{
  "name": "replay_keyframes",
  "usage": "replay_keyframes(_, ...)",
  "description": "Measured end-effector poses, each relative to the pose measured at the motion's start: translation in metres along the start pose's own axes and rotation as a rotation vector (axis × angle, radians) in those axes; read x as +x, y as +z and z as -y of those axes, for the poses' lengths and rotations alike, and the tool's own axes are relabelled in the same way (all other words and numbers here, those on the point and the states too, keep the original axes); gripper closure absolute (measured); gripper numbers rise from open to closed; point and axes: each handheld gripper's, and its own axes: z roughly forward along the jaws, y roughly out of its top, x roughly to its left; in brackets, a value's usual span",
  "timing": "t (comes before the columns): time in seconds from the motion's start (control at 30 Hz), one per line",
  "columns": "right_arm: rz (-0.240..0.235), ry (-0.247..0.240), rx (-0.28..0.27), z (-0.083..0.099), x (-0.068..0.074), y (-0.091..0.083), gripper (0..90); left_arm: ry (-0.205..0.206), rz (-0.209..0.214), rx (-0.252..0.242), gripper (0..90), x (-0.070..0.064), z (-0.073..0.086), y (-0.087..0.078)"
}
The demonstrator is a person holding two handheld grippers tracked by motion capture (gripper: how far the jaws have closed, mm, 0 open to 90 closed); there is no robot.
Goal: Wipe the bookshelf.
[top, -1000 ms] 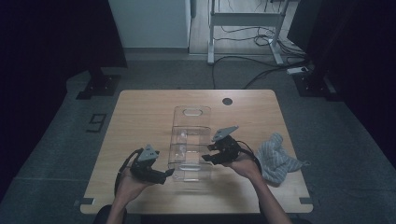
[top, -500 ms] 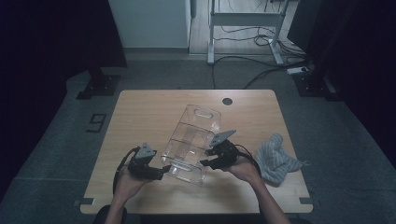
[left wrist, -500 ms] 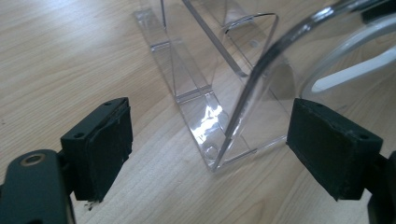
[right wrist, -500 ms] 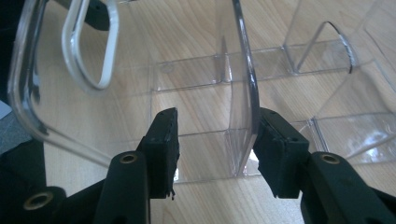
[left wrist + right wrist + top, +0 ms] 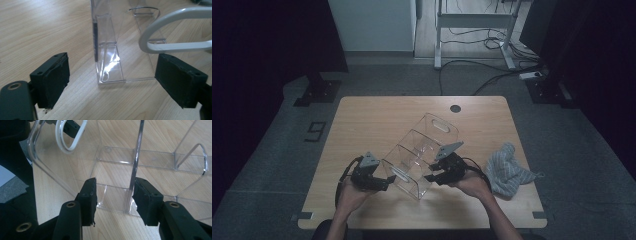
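A clear plastic organizer [image 5: 422, 150] with several compartments lies diagonally on the wooden table [image 5: 362, 125], its far end pointing right. My left gripper [image 5: 384, 181] is at its near left end and stands open [image 5: 111, 82]. The organizer's corner [image 5: 110, 62] sits ahead between the wide jaws, and its handle slot rim [image 5: 175, 30] is just above the right jaw. My right gripper [image 5: 432, 177] is at the organizer's near right side. Its jaws [image 5: 113, 195] are partly closed with a gap, straddling the organizer's wall [image 5: 110, 197]; the right pad [image 5: 142, 195] rests against a divider [image 5: 136, 157].
A crumpled grey-striped cloth [image 5: 508, 170] lies on the table's right side, close to the right hand. A round cable hole [image 5: 455, 108] sits near the far edge. Floor cables and a desk frame [image 5: 472, 30] lie beyond the table.
The organizer has turned from straight to diagonal, its far end swinging right. Both grippers stayed at its near end and shifted slightly with it.
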Motion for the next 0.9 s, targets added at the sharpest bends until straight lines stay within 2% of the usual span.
replay_keyframes(0.17,-0.004,-0.002,0.005,0.000,0.003,0.001,53.4,-0.026,0.015,-0.003,9.1,0.002,0.000,0.003)
replay_keyframes(0.5,-0.018,-0.024,0.021,-0.004,0.010,0.005,51.9,-0.039,0.026,-0.002,8.9,0.003,0.001,0.007)
replay_keyframes(0.7,-0.016,-0.042,0.030,-0.006,0.015,0.008,51.0,-0.038,0.021,0.001,9.0,0.003,0.001,0.008)
replay_keyframes(0.9,-0.023,-0.032,0.036,-0.007,0.015,0.012,50.4,-0.042,0.008,-0.005,9.3,0.004,0.001,0.006)
